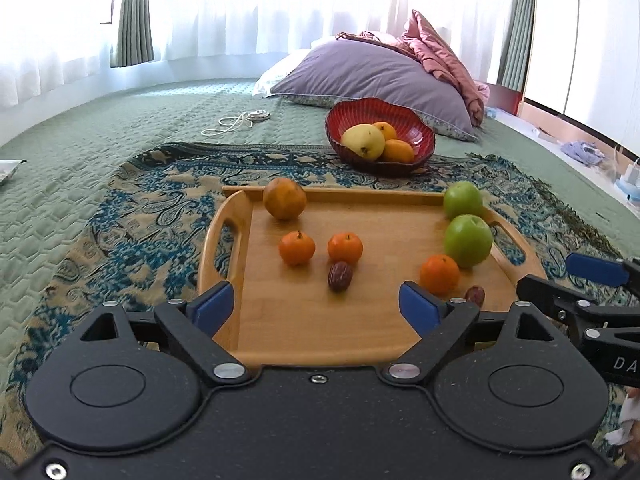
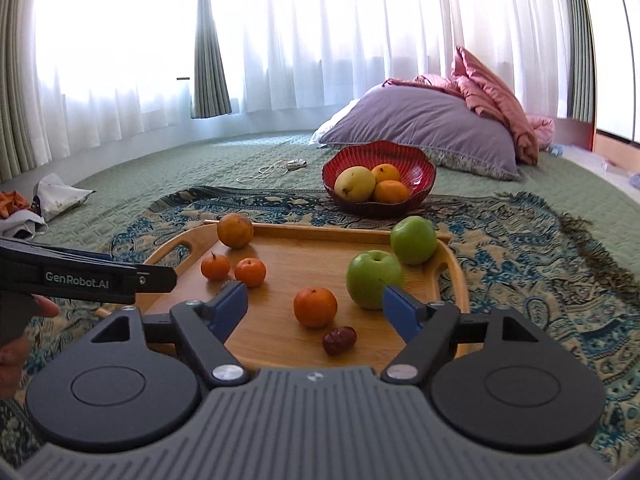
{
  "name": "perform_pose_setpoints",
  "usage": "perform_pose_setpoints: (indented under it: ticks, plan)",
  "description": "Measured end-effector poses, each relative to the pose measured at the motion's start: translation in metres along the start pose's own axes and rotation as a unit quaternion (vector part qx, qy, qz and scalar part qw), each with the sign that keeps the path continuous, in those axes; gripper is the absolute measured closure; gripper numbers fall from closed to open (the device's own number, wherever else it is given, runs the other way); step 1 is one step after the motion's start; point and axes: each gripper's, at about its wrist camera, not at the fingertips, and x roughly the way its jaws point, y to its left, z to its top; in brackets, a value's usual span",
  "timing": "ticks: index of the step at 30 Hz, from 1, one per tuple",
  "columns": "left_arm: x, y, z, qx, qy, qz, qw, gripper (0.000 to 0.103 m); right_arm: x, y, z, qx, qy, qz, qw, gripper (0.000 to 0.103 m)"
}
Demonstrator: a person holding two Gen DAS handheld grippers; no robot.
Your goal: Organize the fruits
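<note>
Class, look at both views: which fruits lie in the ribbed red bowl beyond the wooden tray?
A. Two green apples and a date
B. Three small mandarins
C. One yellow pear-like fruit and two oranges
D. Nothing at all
C: the ribbed red bowl holds one yellow pear-like fruit and two oranges, while the green apples sit on the wooden tray.

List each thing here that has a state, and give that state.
Left tool: open, empty.
Right tool: open, empty.
Red bowl: upright, holds a yellow fruit and two oranges.
Wooden tray: flat on the patterned cloth, holds loose fruit.
Green apples: side by side on the tray.
Curtains: drawn.
</note>
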Motion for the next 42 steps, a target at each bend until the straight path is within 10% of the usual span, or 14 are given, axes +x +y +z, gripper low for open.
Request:
perform_pose_setpoints:
  ticks: [42]
  plan:
    - [-0.006,-0.006,-0.095,0.014,0.025,0.046,0.9985,0.005,-0.019,0.017,-0.083,-0.025,0.031,-0.058,0.998,0.0]
